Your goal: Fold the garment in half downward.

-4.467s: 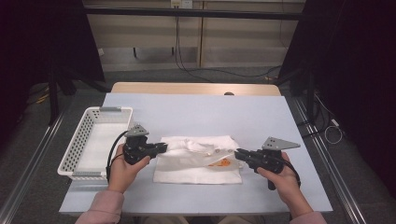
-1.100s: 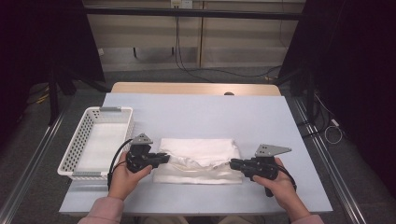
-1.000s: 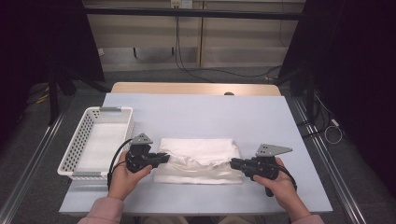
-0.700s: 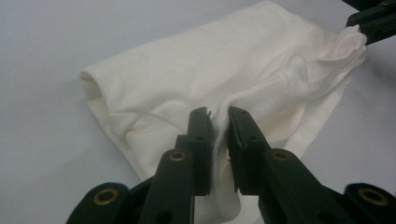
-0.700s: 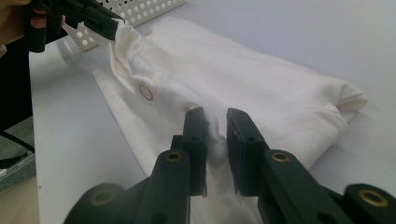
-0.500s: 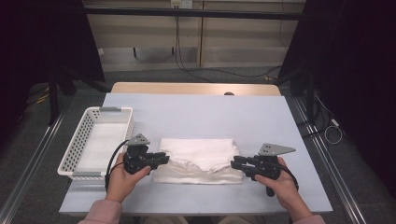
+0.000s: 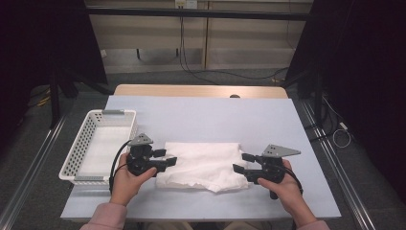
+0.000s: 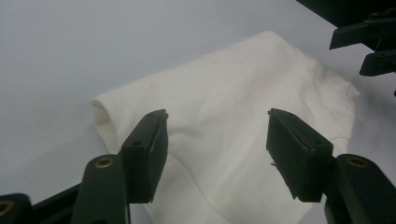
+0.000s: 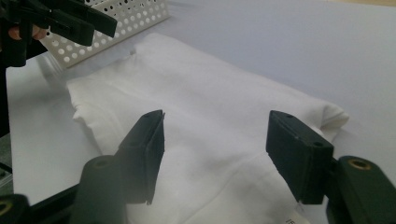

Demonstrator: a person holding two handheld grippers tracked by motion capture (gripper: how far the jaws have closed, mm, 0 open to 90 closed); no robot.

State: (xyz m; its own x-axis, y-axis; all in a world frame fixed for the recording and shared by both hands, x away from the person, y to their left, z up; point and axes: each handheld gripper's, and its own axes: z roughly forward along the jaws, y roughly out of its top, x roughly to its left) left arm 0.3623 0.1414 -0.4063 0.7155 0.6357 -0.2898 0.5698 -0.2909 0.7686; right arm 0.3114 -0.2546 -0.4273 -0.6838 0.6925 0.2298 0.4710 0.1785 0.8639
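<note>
Both grippers, left gripper (image 7: 168,158) and right gripper (image 7: 240,162), have just opened and let go of the folded white cloth (image 7: 201,164); its near edge is cut off in both gripper views.

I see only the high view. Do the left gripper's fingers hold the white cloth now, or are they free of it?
Observer: Free. In the left gripper view, the left gripper has its fingers apart. They have just been opening, and the white cloth lies below the gap, not pinched.
Operator: And the right gripper?
Observer: The same. The right gripper has just been opening, and its fingers stand clear of the cloth under them.
Operator: Is there any mark on the cloth?
Observer: What looks like a small label peeks out at its near edge, beside one right finger.
</note>
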